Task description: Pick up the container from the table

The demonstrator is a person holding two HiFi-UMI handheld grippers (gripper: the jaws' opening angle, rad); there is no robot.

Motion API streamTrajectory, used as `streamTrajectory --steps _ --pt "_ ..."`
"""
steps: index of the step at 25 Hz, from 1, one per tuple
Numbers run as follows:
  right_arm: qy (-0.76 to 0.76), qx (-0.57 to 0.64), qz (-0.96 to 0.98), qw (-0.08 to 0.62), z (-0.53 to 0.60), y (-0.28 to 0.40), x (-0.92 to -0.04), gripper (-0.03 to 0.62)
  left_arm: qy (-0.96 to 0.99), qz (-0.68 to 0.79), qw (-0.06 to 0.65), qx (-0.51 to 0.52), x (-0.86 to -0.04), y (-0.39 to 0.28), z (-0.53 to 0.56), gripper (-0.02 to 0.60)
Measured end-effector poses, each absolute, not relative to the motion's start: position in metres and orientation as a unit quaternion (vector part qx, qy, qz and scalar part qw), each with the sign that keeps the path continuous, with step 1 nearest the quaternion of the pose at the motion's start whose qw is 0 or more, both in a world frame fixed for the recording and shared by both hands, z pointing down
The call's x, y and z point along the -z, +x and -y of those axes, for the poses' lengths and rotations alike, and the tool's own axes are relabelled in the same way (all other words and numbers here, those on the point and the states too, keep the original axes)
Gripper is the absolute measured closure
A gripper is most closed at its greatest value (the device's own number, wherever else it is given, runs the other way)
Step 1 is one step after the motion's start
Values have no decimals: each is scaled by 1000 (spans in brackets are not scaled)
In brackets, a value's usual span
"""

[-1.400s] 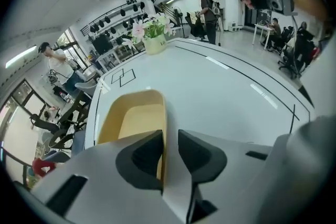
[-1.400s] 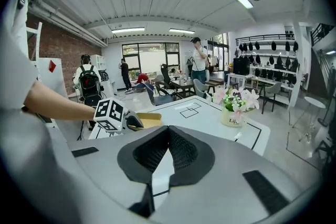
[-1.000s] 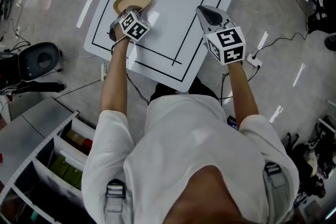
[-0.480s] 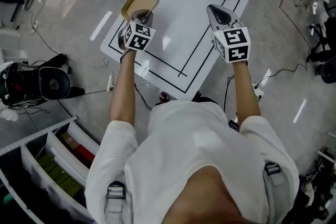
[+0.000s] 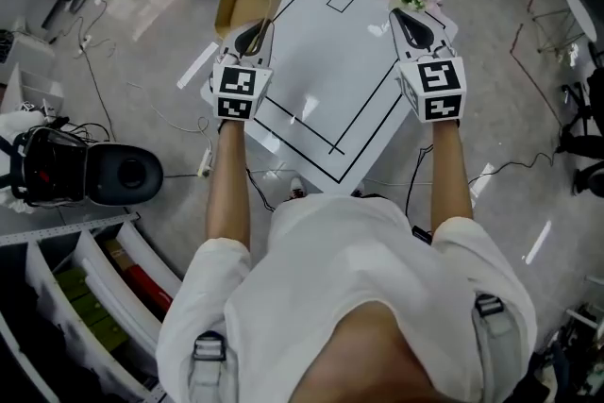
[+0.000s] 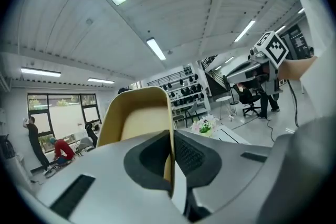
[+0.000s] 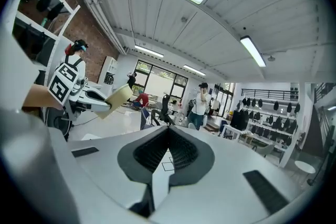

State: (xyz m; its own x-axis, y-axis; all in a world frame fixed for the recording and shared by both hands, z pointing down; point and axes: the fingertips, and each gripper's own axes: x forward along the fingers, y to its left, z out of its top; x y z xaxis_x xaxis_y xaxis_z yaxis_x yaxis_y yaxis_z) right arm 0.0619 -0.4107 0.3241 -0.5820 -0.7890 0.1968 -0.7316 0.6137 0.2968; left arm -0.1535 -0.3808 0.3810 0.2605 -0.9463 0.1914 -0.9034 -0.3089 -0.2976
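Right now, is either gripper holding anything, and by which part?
The left gripper holds the tan container by one side wall, its jaws closing on that wall. The right gripper is shut, with nothing between its jaws.

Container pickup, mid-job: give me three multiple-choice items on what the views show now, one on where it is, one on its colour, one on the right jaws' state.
1. Where is the container?
A. lying on the floor
B. in the left gripper, held up off the table
C. on a chair

2. What colour is the container?
A. blue
B. tan
C. black

3. How do the jaws of the right gripper stand?
A. wide apart
B. clamped on a flower stem
C. together, with nothing between them

Answers:
1 B: the left gripper view shows its jaws closing on the container's wall, with ceiling behind it rather than tabletop.
2 B: it shows tan in every view.
3 C: the right gripper view shows the jaws meeting with nothing between them.
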Motion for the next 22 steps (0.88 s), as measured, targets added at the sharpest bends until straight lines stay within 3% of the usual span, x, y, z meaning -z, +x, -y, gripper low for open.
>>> streamTrajectory --steps 12,22 --pt "404 138 894 138 377 45 -275 580 -796 -580 126 122 -302 -146 330 557" --pt "398 138 895 145 374 41 -276 580 -799 -568 142 136 -298 -136 329 558"
